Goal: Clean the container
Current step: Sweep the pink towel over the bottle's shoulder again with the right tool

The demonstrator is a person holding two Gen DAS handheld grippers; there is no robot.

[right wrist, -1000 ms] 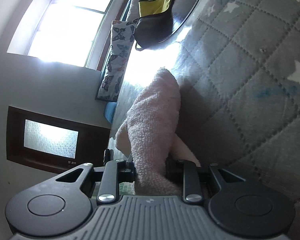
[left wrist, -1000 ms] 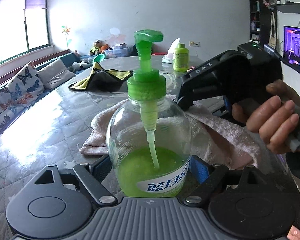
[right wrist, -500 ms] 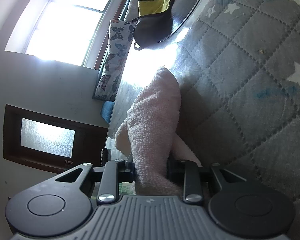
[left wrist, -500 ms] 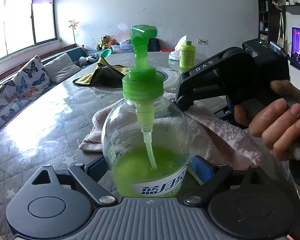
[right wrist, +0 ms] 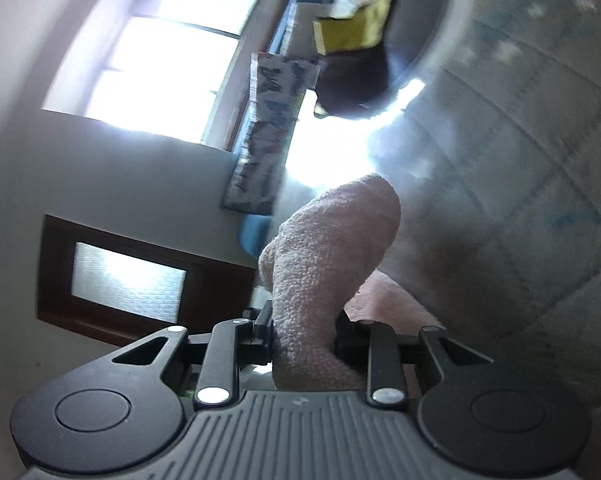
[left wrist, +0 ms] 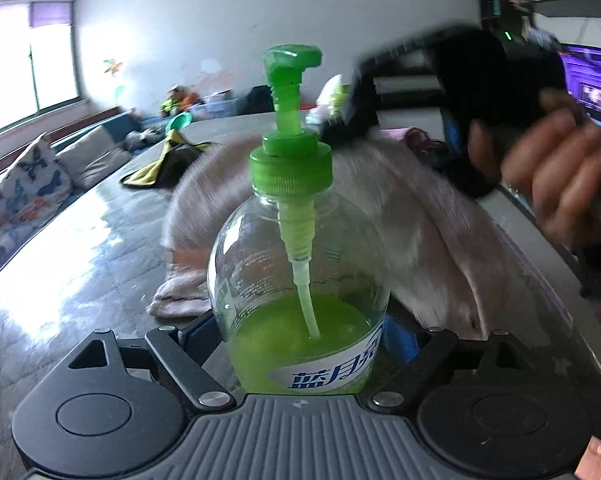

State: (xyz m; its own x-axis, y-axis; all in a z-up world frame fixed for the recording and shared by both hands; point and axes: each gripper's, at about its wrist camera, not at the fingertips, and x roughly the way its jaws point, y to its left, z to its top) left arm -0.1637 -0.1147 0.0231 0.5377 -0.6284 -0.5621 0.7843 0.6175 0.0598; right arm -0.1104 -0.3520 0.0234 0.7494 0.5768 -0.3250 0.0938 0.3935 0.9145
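We see a clear pump bottle (left wrist: pixel 300 264) standing upright on the quilted table cover (left wrist: pixel 60 280), its long axis vertical. A green liquid (left wrist: pixel 296 332) fills roughly its lower third, and the pale dip tube runs down from the cap into that liquid. The upper part of the bottle is empty and see-through. A green screw cap and pump head (left wrist: pixel 290 64) top it, the nozzle pointing to the right in the left wrist view. A white and blue label with printed characters wraps the lower front.

The bottle sits between the blue pads of our left gripper (left wrist: pixel 300 340), close to the camera. The jaws have just been closing in around it, and the pads now press its sides low down, near the label.

Behind and to the right of the bottle, a pink towel (left wrist: pixel 400 216) drapes up from the table, blurred. Our right gripper (right wrist: pixel 304 344) is nearly closed and pinches a fold of this towel between its fingers; in the right wrist view the towel rises from the jaws as a thick roll. In the left wrist view a hand (left wrist: pixel 552 164) holds that gripper's handle to the right of the bottle.

Further back on the table lies a yellow and dark cloth (left wrist: pixel 164 164).
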